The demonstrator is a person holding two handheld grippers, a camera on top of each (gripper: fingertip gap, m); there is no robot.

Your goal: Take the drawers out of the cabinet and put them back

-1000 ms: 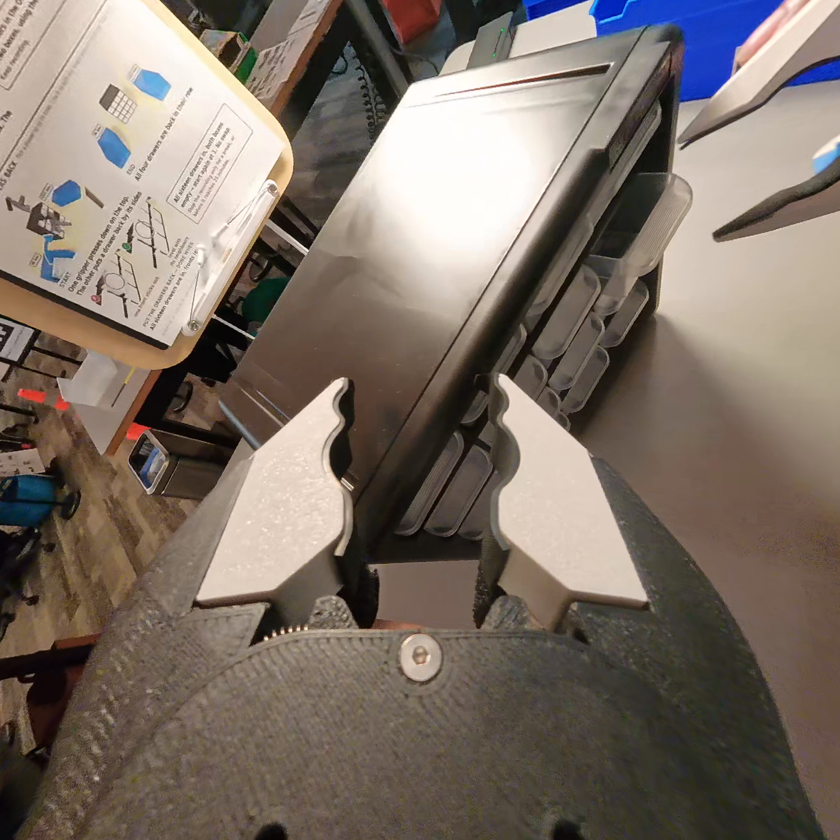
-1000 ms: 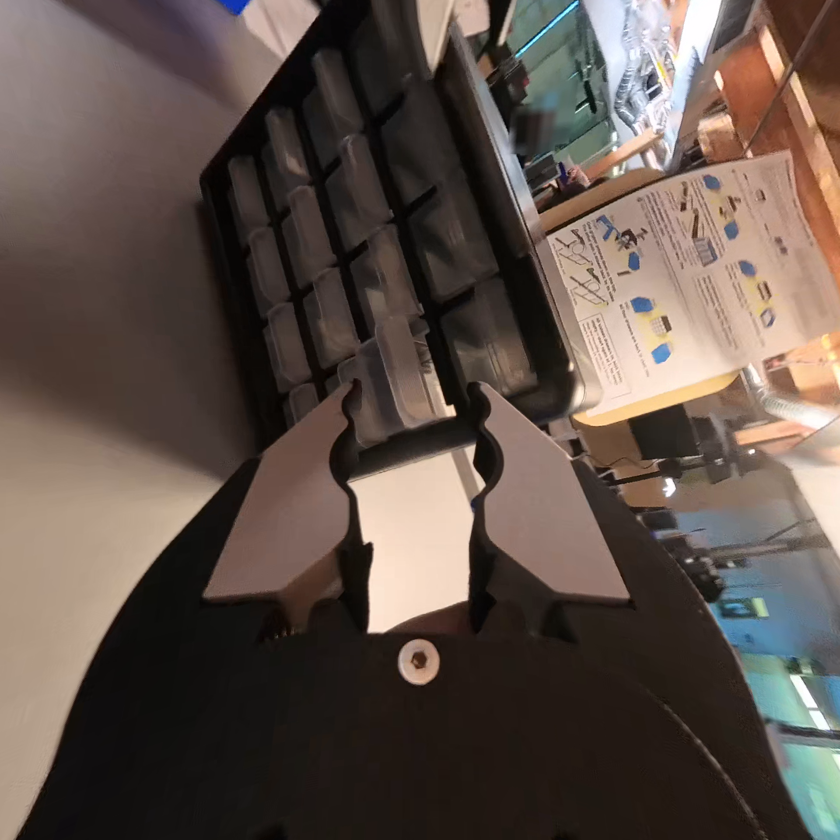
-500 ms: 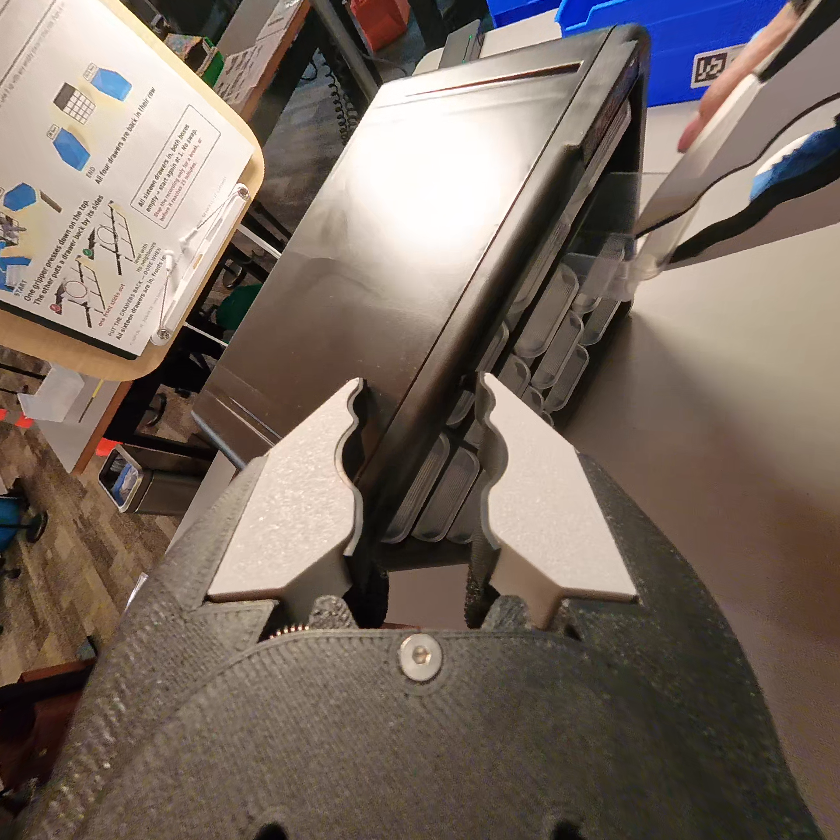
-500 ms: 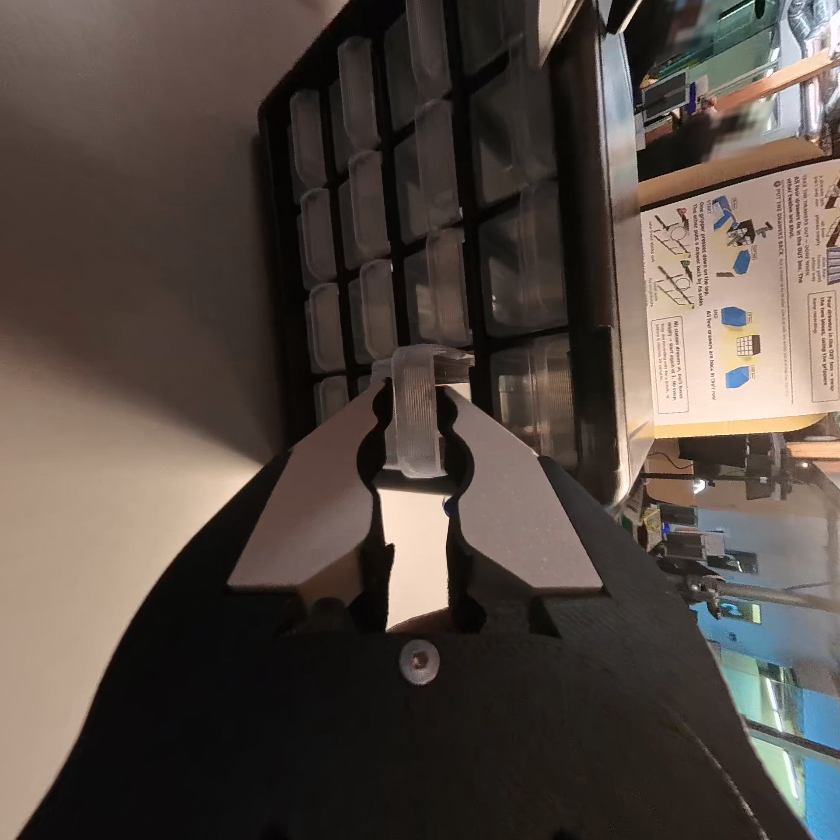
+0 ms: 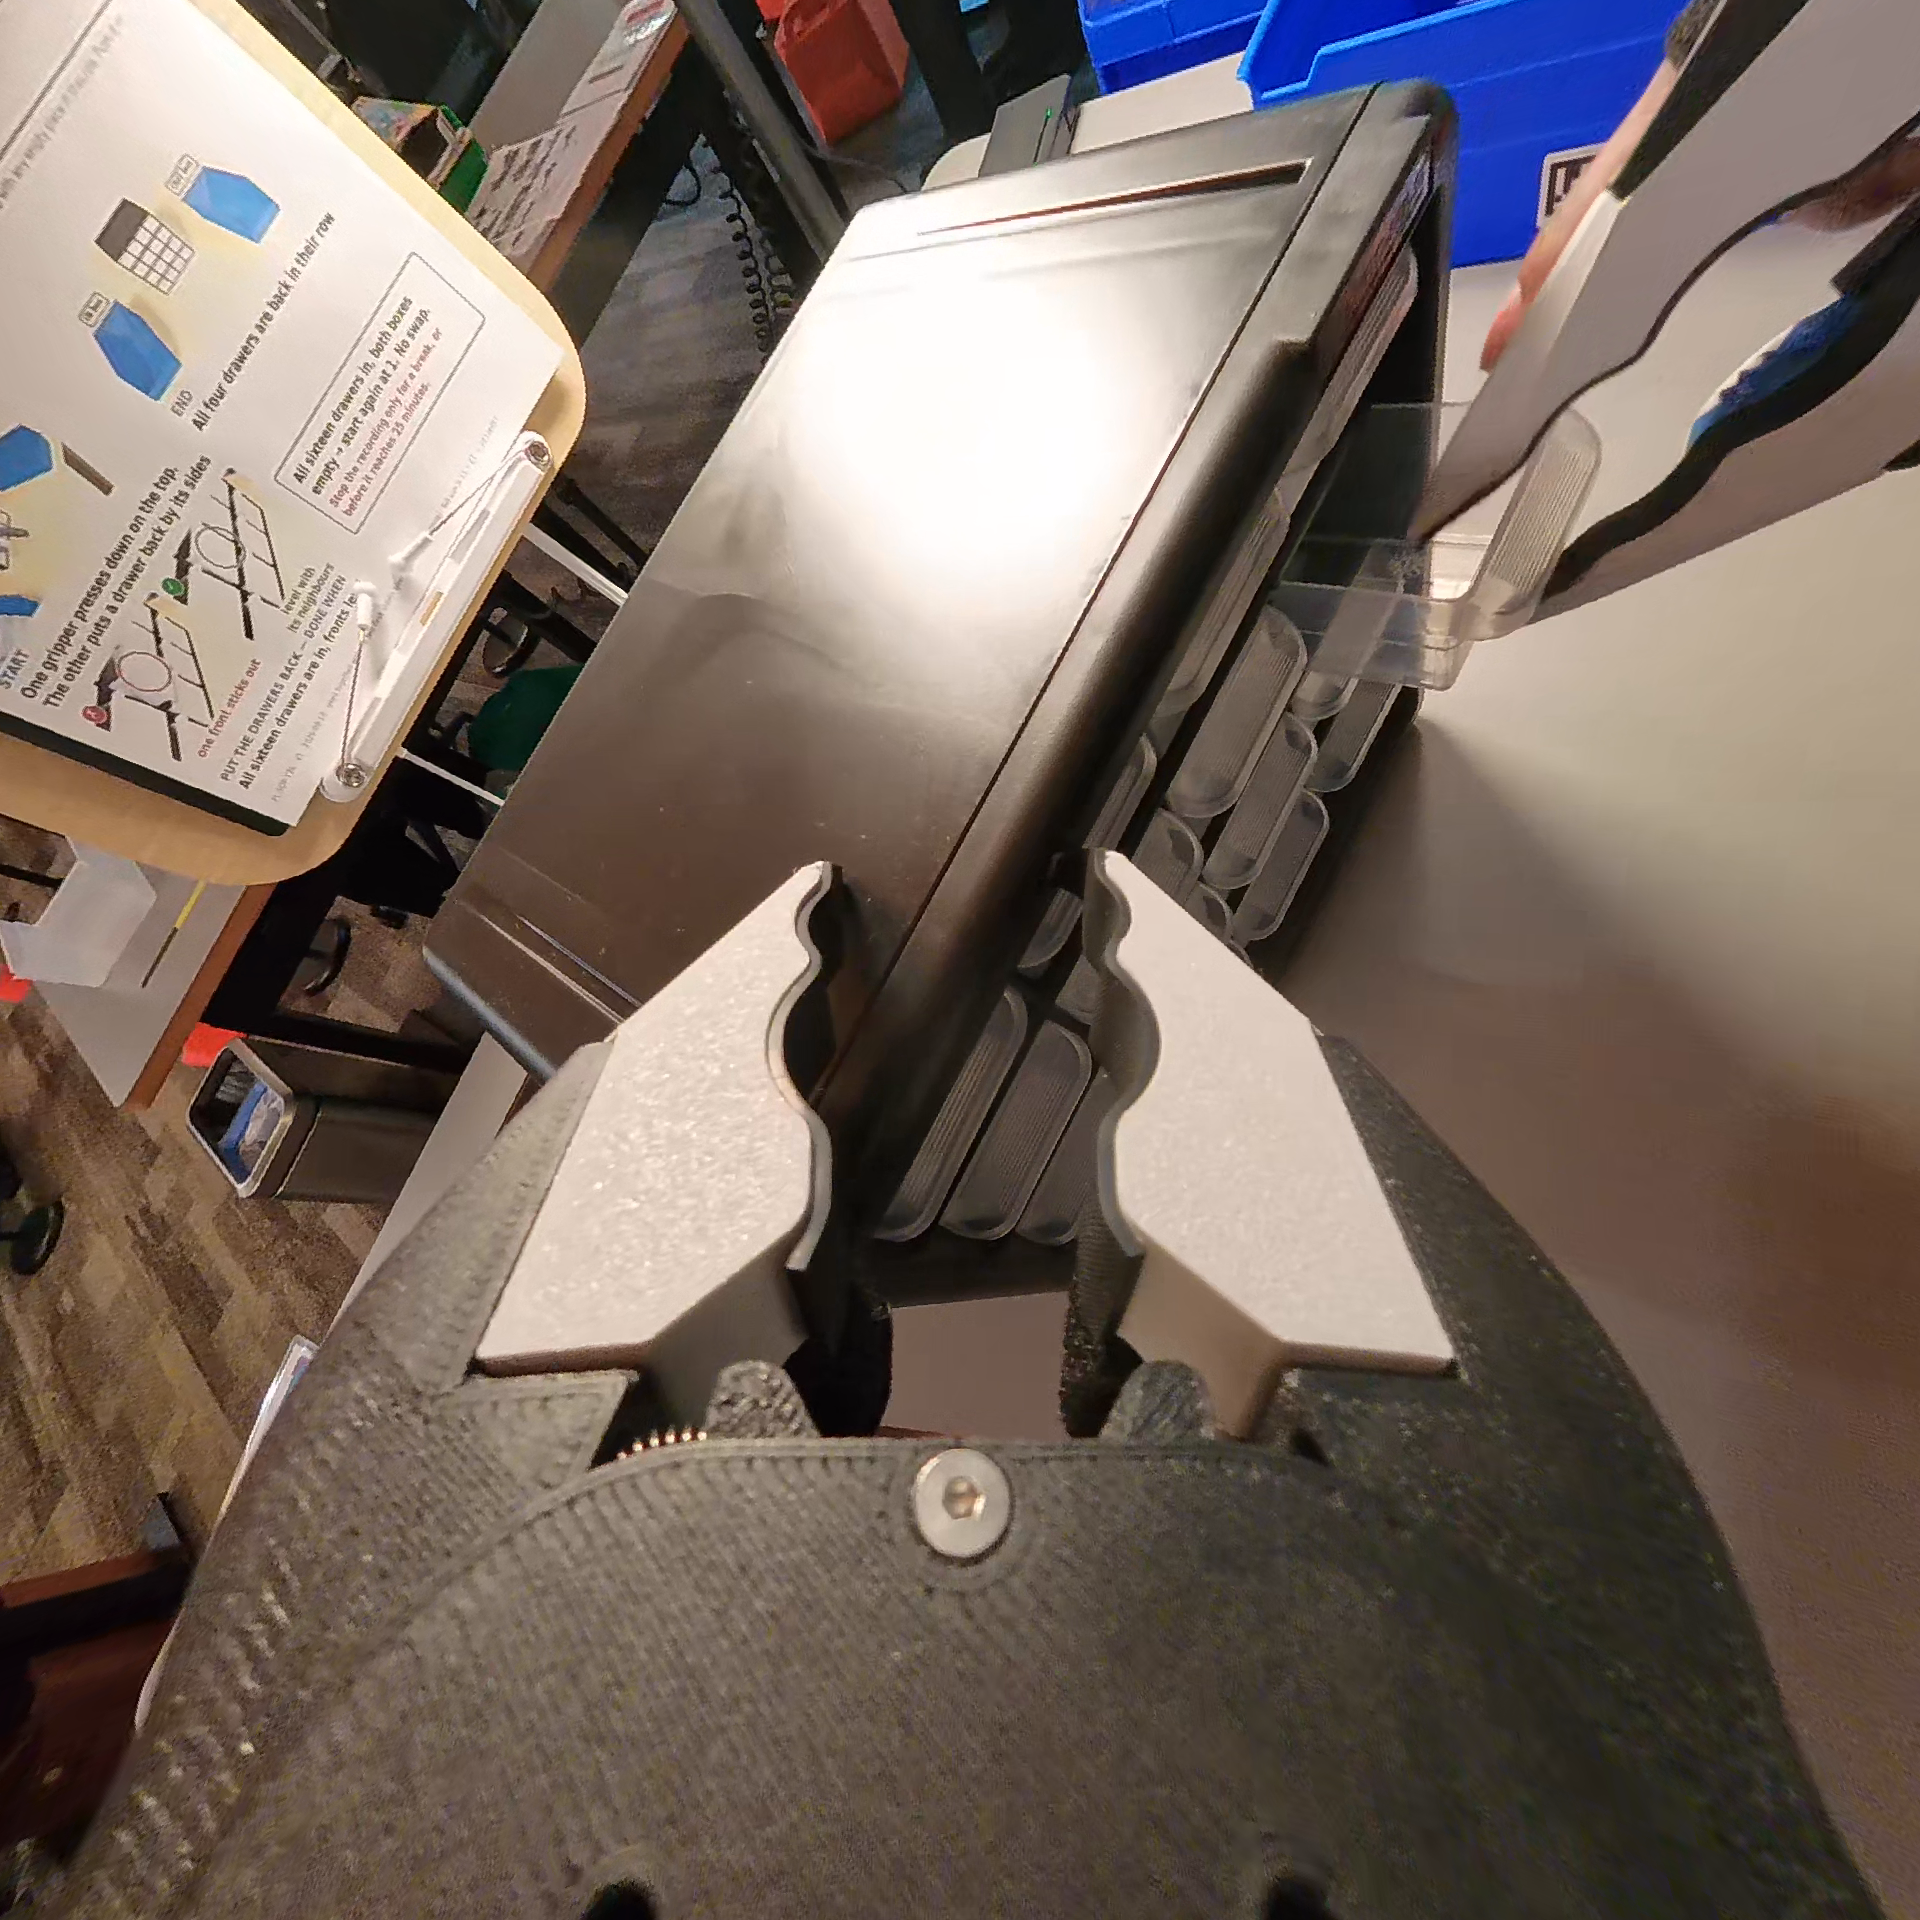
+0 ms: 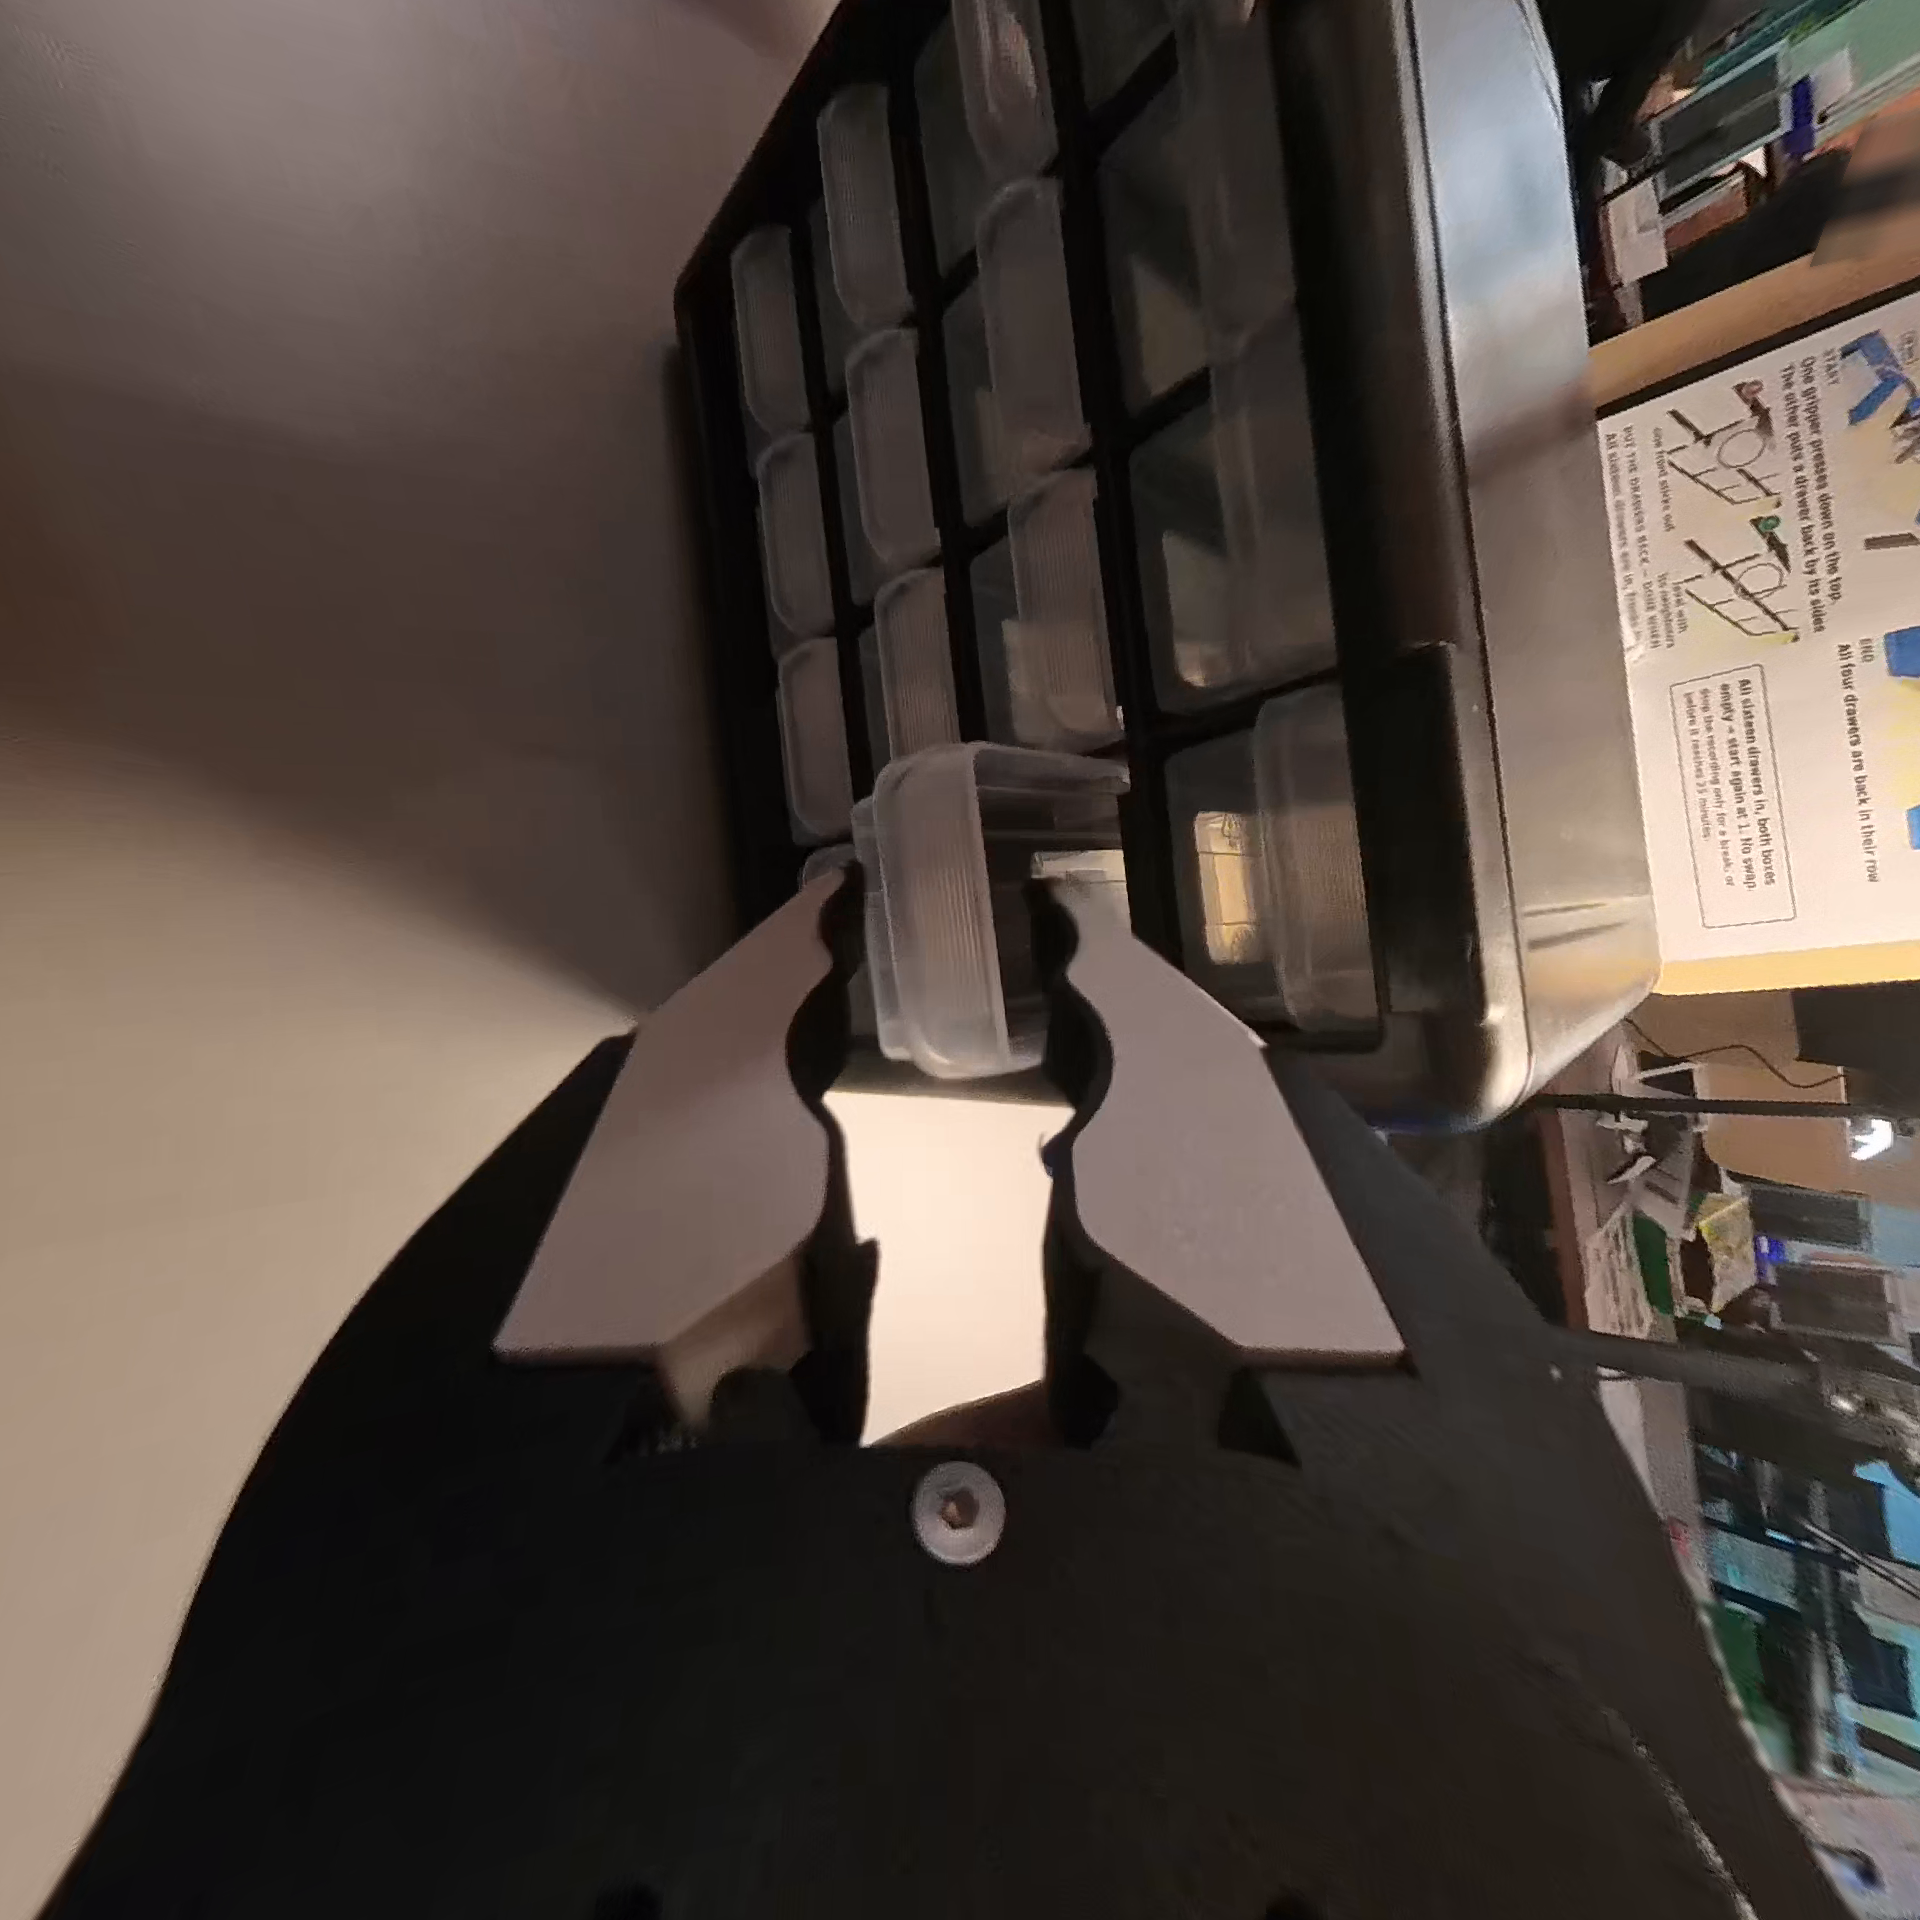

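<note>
Black cabinet (image 5: 935, 540) stands on a grey table (image 5: 1662, 1039), with its grid of clear drawers facing right in the left wrist view.

Left gripper (image 5: 961, 883) is at the cabinet's near end, straddling its top front edge: one fingertip (image 5: 800, 914) lies over the glossy top panel, the other (image 5: 1122, 904) in front of the drawer fronts. The jaws are spread; whether the pads press on the edge cannot be told.

Right gripper (image 6: 940, 904) is at the front of the cabinet, at the end far from the left gripper. A clear drawer (image 6: 945, 914) sticks partly out of its slot there, and its ribbed front sits between the two fingers. The left fingertip (image 6: 821, 914) is at the drawer's edge; a dark gap shows between the drawer and the right finger (image 6: 1070, 935), so the jaws are spread and not pinching.

From the left wrist view that same drawer (image 5: 1496, 561) juts out of the cabinet front towards the right, with the right gripper's fingers (image 5: 1538, 343) over its outer end. The other drawers (image 6: 883, 468) sit pushed into their slots.

An instruction sheet (image 5: 208, 416) on a tan board sits far left beyond the cabinet, with blue bins (image 5: 1455, 62) behind.
</note>
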